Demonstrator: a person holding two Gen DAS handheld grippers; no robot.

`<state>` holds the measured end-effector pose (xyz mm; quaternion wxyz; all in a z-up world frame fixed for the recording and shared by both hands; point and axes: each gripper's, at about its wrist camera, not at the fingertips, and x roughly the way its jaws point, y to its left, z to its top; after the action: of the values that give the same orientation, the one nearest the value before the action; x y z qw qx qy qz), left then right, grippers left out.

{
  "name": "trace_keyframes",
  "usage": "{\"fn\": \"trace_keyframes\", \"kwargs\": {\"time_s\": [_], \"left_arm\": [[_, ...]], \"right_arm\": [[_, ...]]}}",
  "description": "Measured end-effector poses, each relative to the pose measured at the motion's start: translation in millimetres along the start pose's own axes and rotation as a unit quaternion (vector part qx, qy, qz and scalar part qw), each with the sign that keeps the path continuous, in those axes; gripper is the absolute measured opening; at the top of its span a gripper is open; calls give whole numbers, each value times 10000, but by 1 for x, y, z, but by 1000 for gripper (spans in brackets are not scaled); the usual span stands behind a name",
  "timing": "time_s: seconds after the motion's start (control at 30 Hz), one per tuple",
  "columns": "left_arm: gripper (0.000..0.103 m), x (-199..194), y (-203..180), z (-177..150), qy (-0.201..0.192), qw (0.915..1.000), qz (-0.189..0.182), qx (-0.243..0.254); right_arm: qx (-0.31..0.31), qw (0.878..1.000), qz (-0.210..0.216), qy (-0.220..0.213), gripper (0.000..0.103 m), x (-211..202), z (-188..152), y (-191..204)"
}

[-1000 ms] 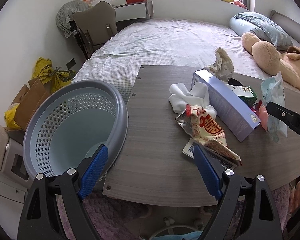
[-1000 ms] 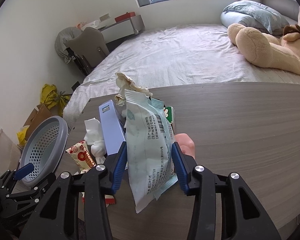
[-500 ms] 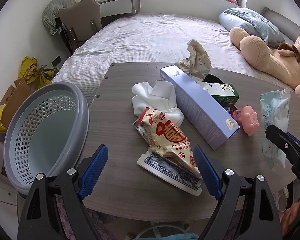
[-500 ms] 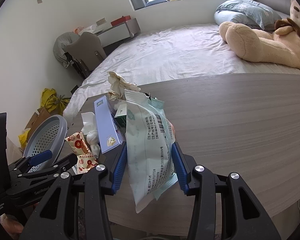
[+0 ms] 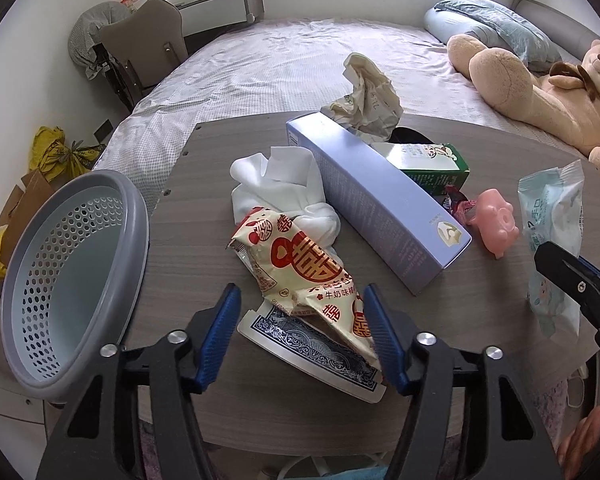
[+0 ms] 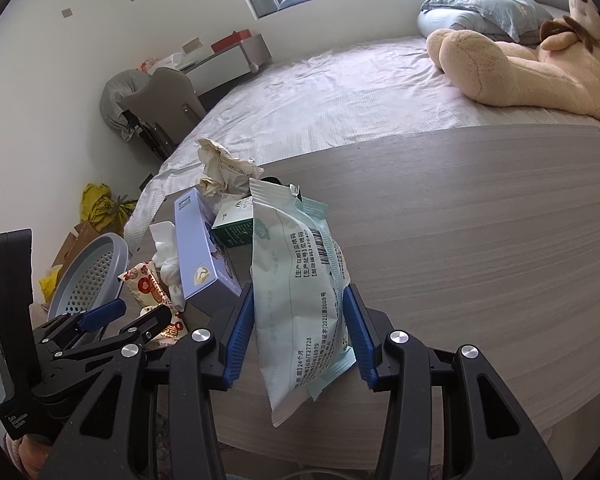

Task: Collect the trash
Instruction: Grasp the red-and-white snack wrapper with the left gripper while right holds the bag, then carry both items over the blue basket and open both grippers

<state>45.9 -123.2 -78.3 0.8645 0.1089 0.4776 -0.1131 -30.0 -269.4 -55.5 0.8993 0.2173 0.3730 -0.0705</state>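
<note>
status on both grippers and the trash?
Right gripper shut on wipes packet. Left gripper open, straddling snack wrapper. Basket left, unobstructed.

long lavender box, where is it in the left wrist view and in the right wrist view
Left wrist view: the long lavender box lies diagonally across the table's centre, right of the white cloth.
Right wrist view: it sits at left-centre, seen end-on, just left of the pale green packet held by the right gripper.
Shared landmark: the crumpled paper behind the box's far end.
</note>
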Motion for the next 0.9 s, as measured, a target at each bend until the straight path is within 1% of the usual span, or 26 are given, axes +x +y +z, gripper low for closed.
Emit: {"fn": "trace_keyframes", "kwargs": {"time_s": [0.03,0.1,0.17,0.37,0.5,0.6,0.73,0.9], "left_arm": [[47,1,0,-1,41,10000,-34,5],[30,3,1,-2,109,9999,-89,-8],[30,2,5,-2,107,9998,-151,-27],[29,-12,15,-1,-89,9996,-265,-82],[29,-24,22,-1,-224,9993,-271,-133],[29,-34,30,3,-351,9989,-234,-191],[29,-49,43,7,-626,9976,-121,-259],[29,-65,69,4,-902,9953,60,-355]], "right_arm": [[-8,10000,3,3,44,0,0,0],[-19,10000,4,14,44,1,0,2],[-32,10000,4,22,44,1,-1,3],[-64,10000,14,15,44,-2,-3,7],[-111,9999,15,5,44,-4,-2,12],[-165,9999,10,-22,44,-8,-1,17],[-264,9996,36,-79,44,-15,2,26],[-497,9985,125,-210,44,-24,9,51]]}}
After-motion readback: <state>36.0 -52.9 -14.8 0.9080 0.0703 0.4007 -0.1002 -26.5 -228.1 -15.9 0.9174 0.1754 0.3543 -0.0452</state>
